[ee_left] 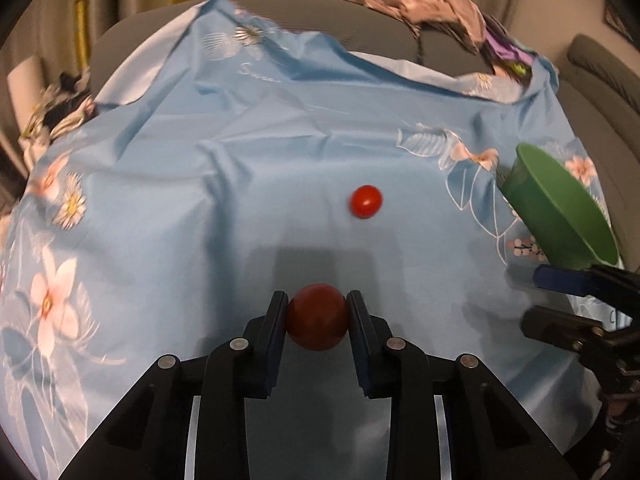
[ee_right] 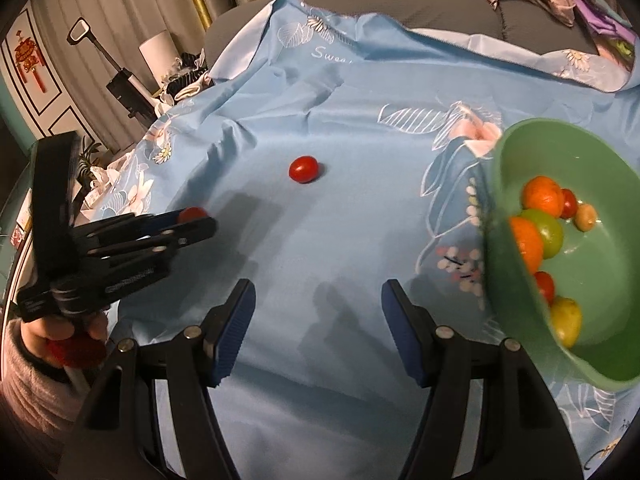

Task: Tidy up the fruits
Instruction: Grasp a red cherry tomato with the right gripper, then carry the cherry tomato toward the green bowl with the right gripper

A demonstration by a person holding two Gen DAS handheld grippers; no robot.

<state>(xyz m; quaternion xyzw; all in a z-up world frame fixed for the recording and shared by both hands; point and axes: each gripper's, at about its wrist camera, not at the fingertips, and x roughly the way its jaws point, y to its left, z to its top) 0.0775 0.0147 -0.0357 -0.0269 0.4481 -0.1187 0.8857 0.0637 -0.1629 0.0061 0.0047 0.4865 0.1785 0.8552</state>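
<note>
Two cherry tomatoes in left wrist view: one clamped between left gripper [ee_left: 318, 316] pads, held tomato [ee_left: 317, 317] above blue floral cloth [ee_left: 248, 168]; loose tomato [ee_left: 366, 201] lies on cloth further ahead; green bowl [ee_left: 560, 208] at right edge, grey sofa [ee_left: 304, 12] and curtains behind

Right wrist view: right gripper [ee_right: 318, 328] fingers apart, nothing between them; loose tomato on cloth ahead; bowl at right holds oranges, green and yellow fruits, small tomatoes; left gripper at left, red tomato at its tips
</note>
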